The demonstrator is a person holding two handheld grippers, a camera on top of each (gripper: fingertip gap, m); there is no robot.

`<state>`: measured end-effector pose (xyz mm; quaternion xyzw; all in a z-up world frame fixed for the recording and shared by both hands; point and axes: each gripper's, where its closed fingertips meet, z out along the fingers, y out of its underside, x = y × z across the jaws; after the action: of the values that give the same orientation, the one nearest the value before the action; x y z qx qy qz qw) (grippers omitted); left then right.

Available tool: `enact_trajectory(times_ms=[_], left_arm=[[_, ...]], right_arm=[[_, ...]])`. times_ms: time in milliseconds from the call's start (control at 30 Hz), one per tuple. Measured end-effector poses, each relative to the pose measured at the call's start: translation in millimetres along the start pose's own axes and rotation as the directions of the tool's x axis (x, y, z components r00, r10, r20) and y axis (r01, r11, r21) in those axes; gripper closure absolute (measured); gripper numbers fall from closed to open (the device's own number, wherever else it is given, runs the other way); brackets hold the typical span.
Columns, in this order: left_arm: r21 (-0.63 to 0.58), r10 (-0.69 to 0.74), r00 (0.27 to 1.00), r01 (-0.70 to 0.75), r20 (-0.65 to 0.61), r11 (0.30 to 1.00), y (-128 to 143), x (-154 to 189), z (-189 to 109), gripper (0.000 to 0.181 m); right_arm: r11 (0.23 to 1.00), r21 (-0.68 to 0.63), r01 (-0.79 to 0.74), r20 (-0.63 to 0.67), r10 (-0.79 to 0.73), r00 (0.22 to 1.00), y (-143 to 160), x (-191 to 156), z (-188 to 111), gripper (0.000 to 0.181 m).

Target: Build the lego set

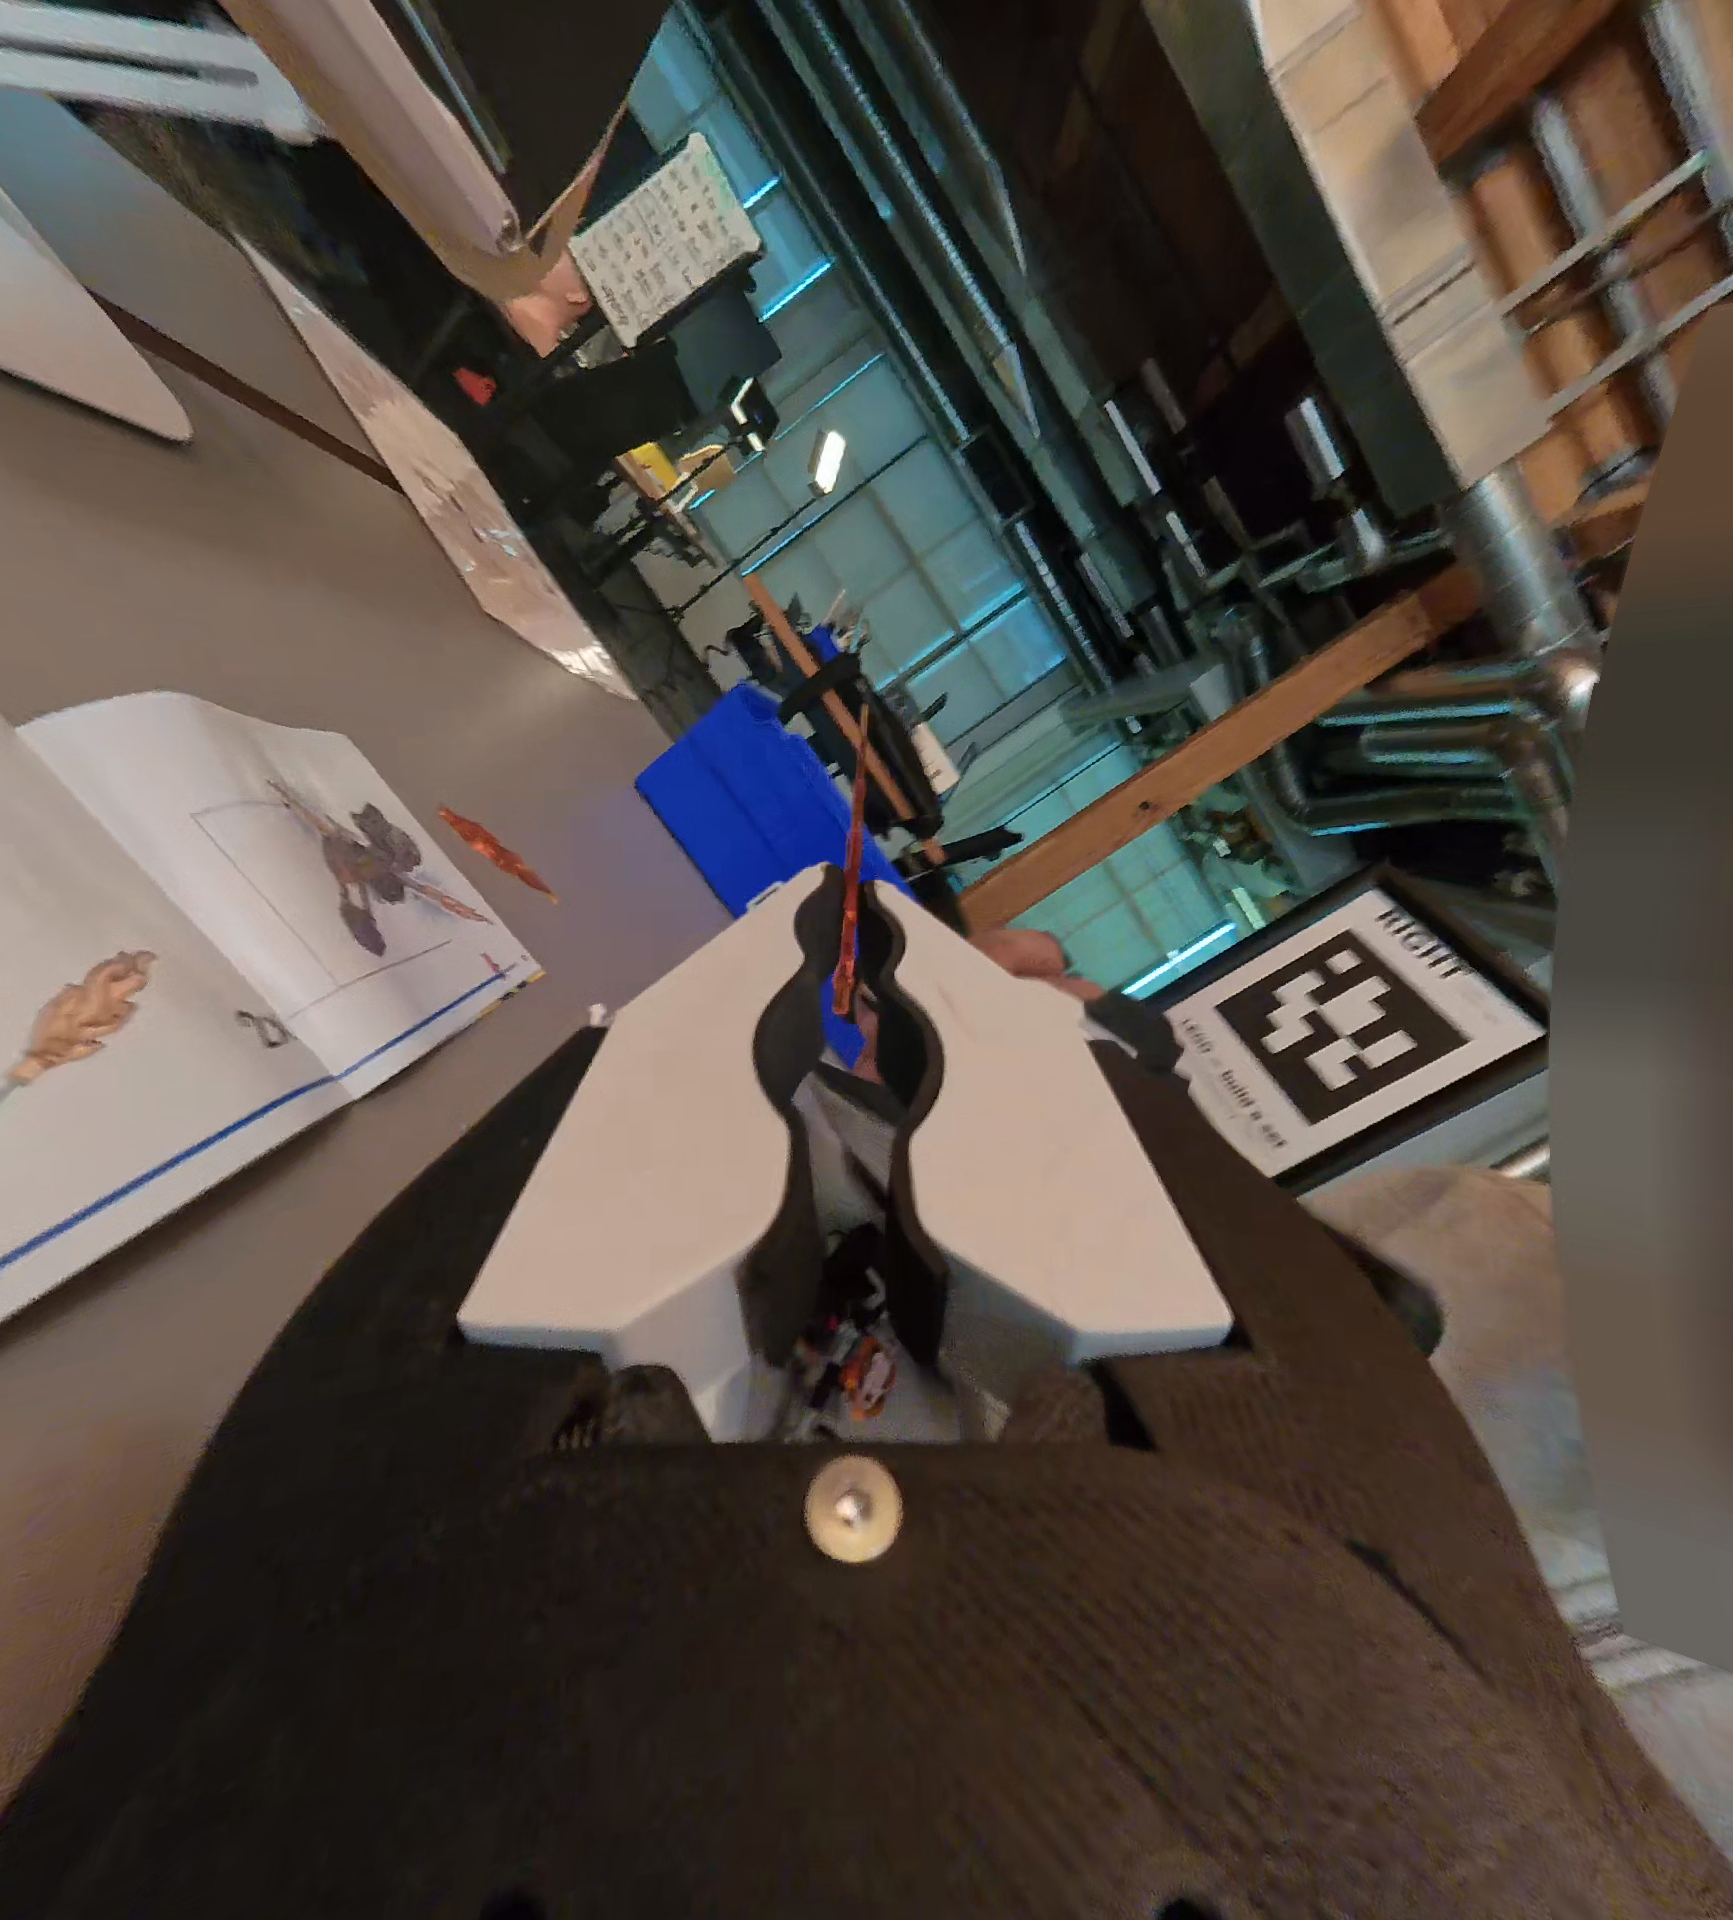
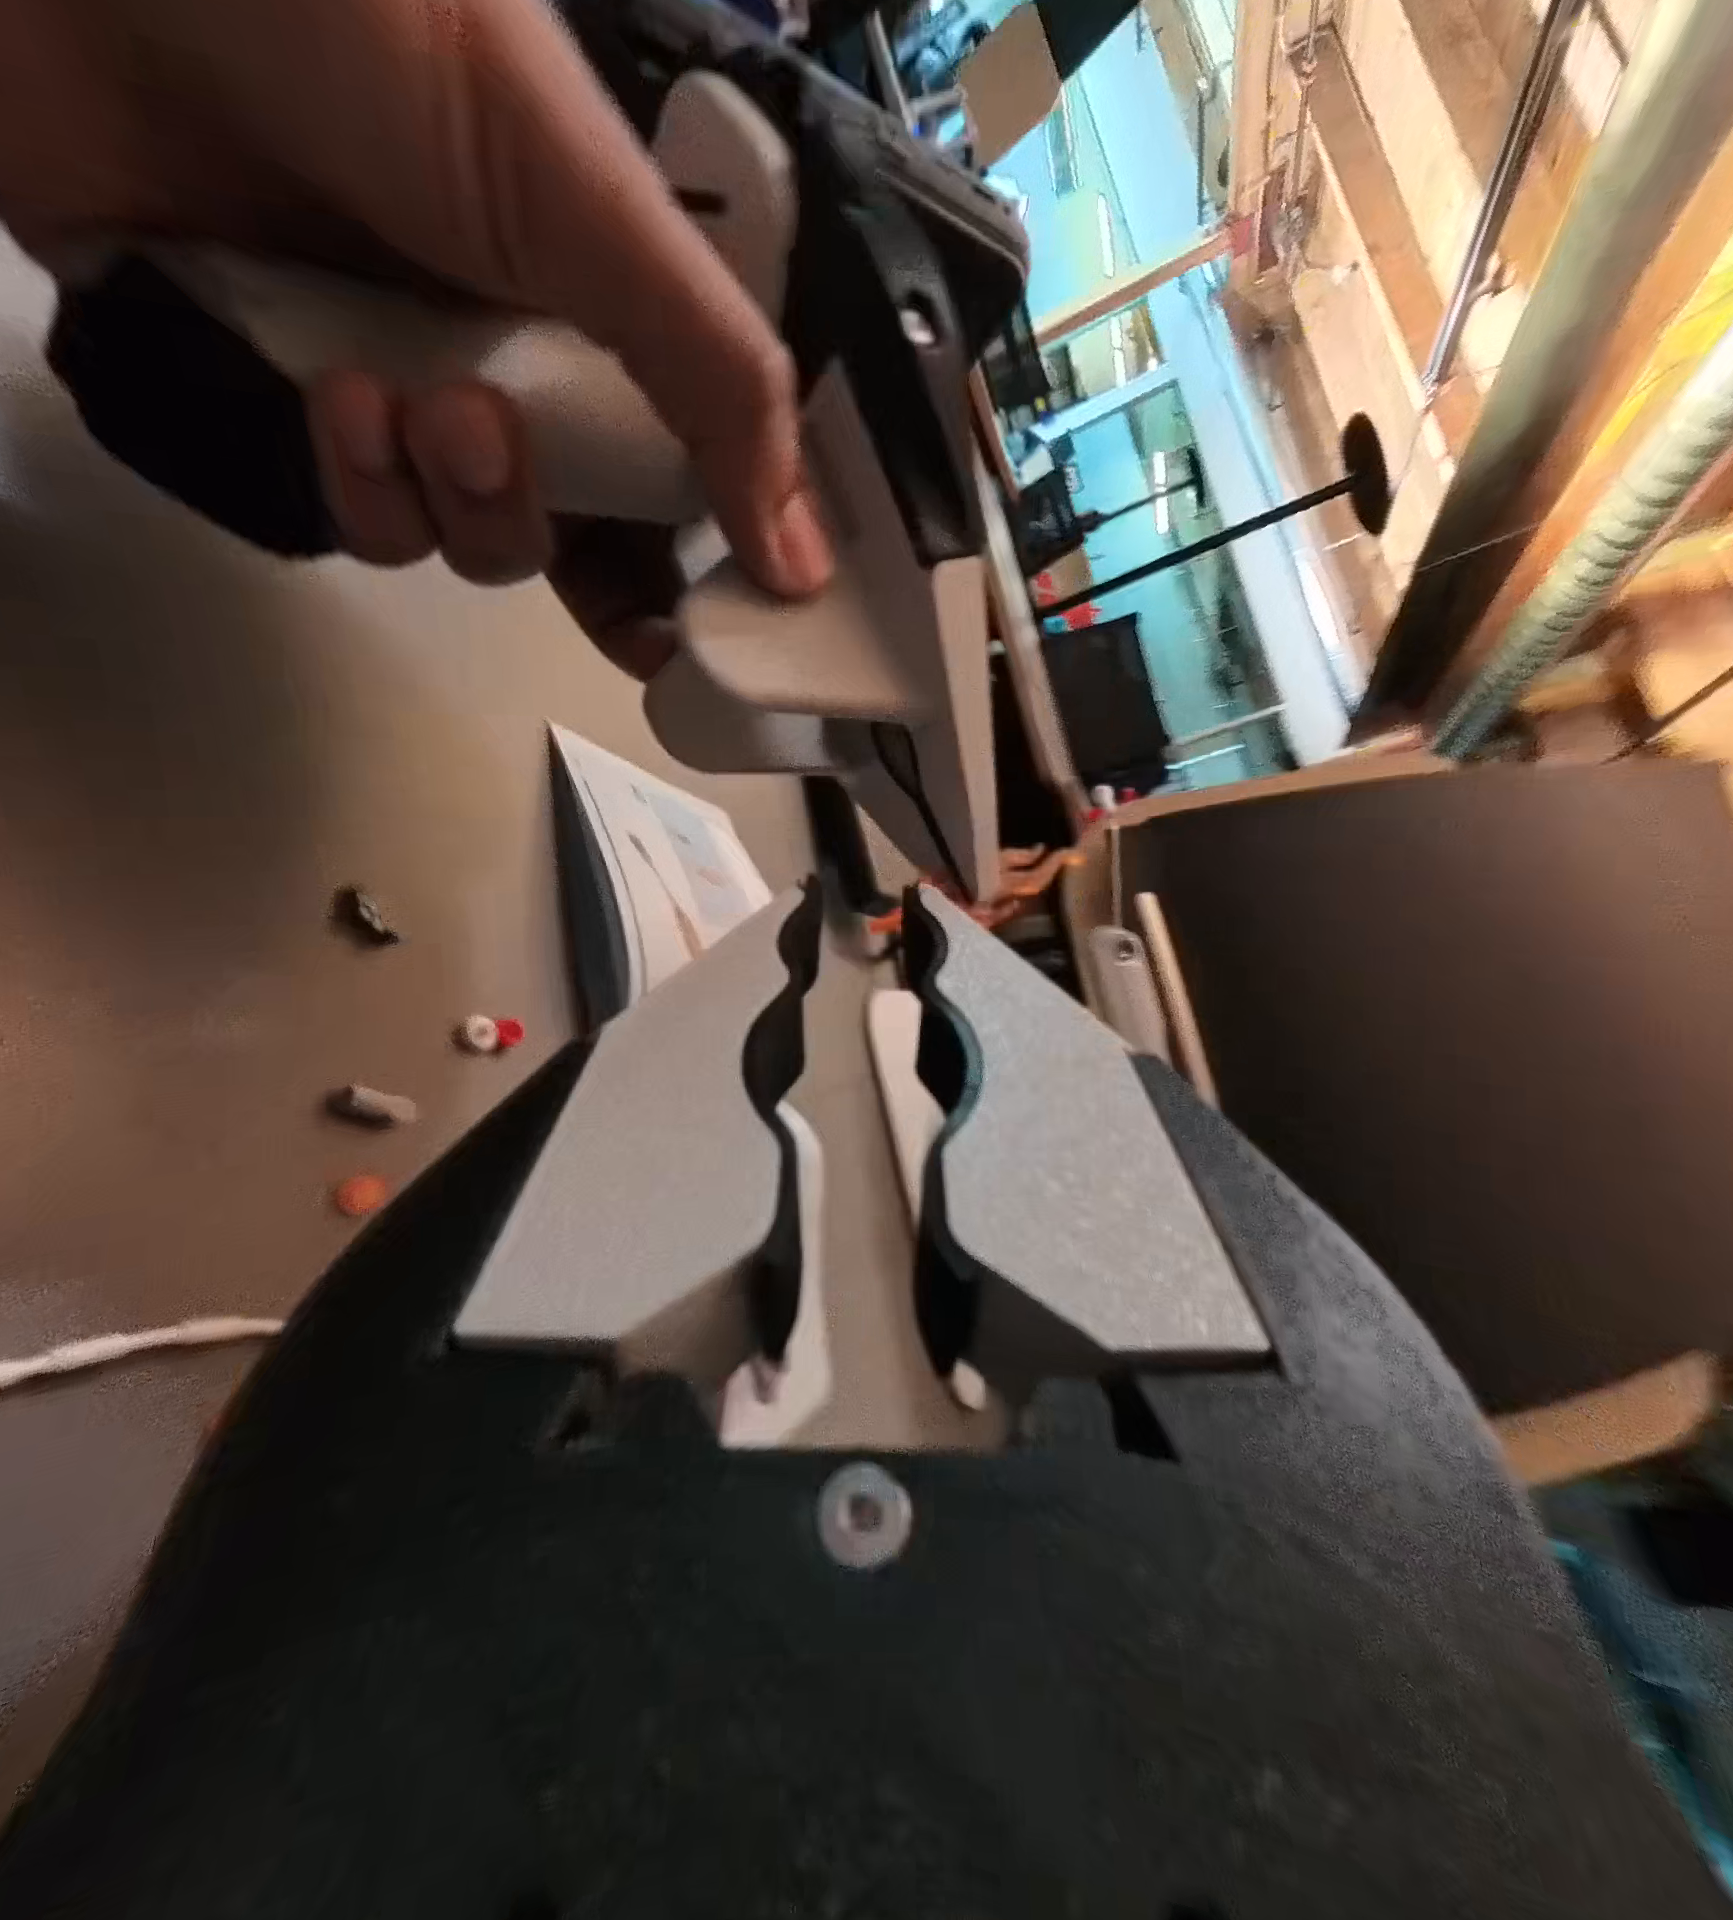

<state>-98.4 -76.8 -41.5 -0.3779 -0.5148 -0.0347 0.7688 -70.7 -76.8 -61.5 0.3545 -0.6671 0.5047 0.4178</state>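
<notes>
In the left wrist view my left gripper [image 1: 846, 883] is shut on a thin translucent orange flame piece [image 1: 854, 821]. The piece is seen edge-on and sticks out past the fingertips. A second orange flame piece [image 1: 496, 854] lies on the grey table by the open instruction booklet [image 1: 166, 935]. In the right wrist view my right gripper [image 2: 862, 899] is open with nothing pressed between its pads. The left gripper [image 2: 971, 883], held by a hand [image 2: 426, 208], reaches in from above. The orange piece [image 2: 1033, 871] in its tips ends just past my right fingertips.
Small loose pieces lie on the table at the left: a dark one [image 2: 363, 916], a white and red one [image 2: 488, 1034], a grey one [image 2: 368, 1107] and an orange one [image 2: 361, 1195]. A white cord [image 2: 62, 1361] crosses low left. A blue bin [image 1: 737, 800] stands beyond the table. The grippers are tip to tip, or close to it.
</notes>
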Motion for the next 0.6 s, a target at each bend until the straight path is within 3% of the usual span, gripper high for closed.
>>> enact_trajectory(times_ms=[167,267,367,500,600], left_arm=[[-0.118,0.270,0.951,-0.254,0.148,0.960,-7.0,-4.4,-15.3,0.181],[-0.262,0.480,0.854,-0.426,0.199,0.866,-10.1,-7.9,-31.2,0.181],[-0.381,0.584,0.783,-0.484,0.214,0.788,-8.3,-20.5,-50.5,0.181],[-0.551,0.587,0.805,-0.454,0.082,0.700,27.4,-22.5,-53.3,0.181],[-0.671,0.582,0.813,-0.431,0.002,0.604,61.5,-27.5,-48.0,0.180]], right_arm=[[0.912,0.071,-0.404,0.053,0.401,0.914,9.6,26.0,-7.0,0.162],[0.806,0.109,-0.582,0.036,0.582,0.812,22.6,48.9,-13.2,0.162],[0.683,0.121,-0.720,0.089,0.715,0.693,29.4,55.1,-14.7,0.156],[0.443,0.020,-0.896,0.304,0.851,0.428,22.9,31.3,-5.8,0.132],[0.288,-0.085,-0.954,0.468,0.857,0.217,9.3,11.1,-4.1,0.136]])
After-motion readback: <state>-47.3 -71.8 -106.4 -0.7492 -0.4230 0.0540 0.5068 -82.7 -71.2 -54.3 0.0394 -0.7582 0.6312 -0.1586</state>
